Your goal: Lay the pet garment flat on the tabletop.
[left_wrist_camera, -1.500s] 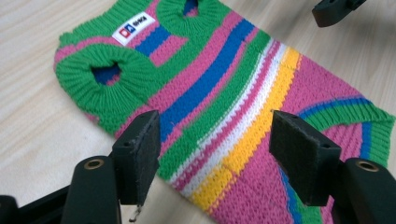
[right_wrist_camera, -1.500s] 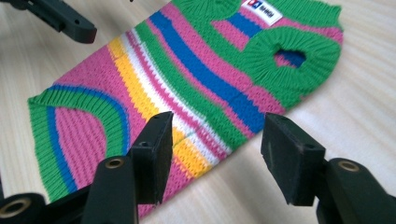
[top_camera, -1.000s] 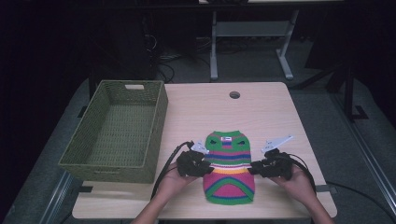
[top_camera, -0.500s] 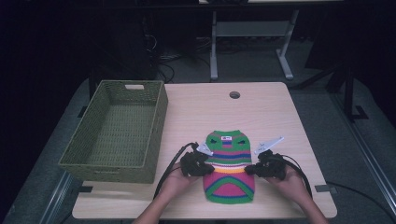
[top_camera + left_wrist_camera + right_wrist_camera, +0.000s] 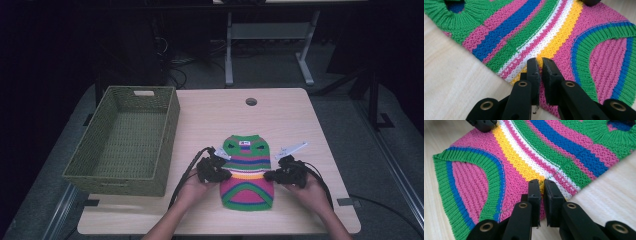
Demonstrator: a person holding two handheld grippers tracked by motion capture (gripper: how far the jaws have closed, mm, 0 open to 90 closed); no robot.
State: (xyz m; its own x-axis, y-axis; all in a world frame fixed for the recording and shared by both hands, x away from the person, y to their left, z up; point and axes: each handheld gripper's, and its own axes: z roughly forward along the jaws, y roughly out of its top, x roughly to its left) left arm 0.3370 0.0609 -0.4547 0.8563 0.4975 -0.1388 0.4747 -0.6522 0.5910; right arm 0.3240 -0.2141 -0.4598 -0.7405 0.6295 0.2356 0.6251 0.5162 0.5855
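While both hands sat at the table's near edge:
Left gripper: pinched striped sweater's yellow band, one edge.
Right gripper: pinched opposite edge.
High view: green basket lay left of the sweater.

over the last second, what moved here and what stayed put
Both hands drew inward: the left tongs and right tongs closed in on the two side edges of the striped knit sweater at its yellow band, where each pair now pinches the edge. The sweater lies flat as before; the green wicker basket and table did not move.
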